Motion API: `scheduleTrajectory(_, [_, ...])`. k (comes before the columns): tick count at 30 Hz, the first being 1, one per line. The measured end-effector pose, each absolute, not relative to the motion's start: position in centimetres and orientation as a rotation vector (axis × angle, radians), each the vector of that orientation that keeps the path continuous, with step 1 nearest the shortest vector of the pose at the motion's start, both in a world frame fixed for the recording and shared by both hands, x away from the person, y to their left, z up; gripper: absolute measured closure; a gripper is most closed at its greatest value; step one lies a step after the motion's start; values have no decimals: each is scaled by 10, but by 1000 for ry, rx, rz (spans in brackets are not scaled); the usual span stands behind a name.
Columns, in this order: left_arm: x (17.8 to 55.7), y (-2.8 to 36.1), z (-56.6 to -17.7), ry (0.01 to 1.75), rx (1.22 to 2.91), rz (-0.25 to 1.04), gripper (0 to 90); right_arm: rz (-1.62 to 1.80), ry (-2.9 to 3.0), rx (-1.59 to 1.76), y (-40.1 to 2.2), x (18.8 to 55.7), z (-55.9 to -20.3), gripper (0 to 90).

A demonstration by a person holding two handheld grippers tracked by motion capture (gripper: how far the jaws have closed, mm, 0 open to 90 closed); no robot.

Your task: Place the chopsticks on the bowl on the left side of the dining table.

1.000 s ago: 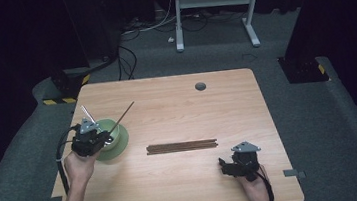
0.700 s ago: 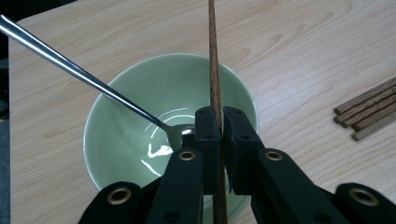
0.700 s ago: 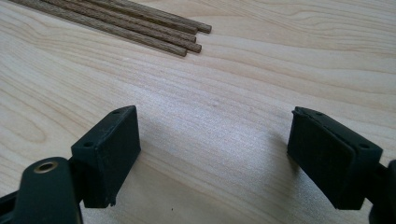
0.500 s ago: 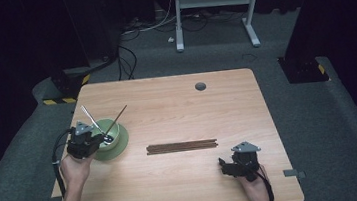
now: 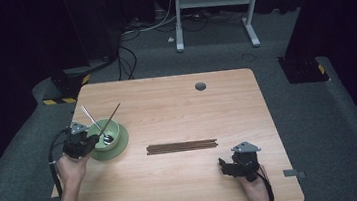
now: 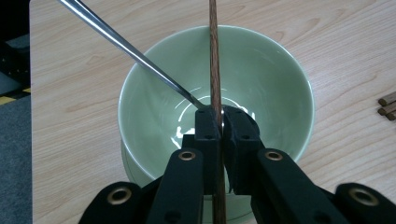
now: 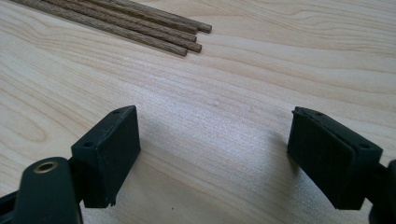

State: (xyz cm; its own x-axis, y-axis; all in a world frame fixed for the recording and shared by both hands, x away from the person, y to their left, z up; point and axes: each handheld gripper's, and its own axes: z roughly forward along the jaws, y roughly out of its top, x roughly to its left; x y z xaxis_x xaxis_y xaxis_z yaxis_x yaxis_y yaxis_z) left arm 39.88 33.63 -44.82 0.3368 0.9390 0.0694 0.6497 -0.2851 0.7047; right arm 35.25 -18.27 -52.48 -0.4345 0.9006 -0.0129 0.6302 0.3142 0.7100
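left gripper (image 6: pixel 216 122) is closed on a wooden chopstick (image 6: pixel 214 56), w/ its jaws down in the green bowl (image 6: pixel 285 84). a metal spoon (image 6: pixel 126 49) leans in the bowl too, just beside the stick. bowl stands near left edge of the table (image 5: pixel 176 100). right gripper (image 7: pixel 215 154) rests w/ jaws wide apart, holding nothing, near the other chopsticks (image 7: pixel 140 23) lying mid-table.

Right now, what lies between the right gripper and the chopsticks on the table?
Bare tabletop: in the right gripper view, the right gripper, jaws open, faces the chopsticks with nothing between.
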Motion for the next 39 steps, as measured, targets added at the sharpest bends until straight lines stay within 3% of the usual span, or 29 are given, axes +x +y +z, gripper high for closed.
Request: scheduleTrajectory(39, [408, 361, -447, 1417, 2049, 677, 838, 898, 2176, 1359, -182, 352, -525, 166])
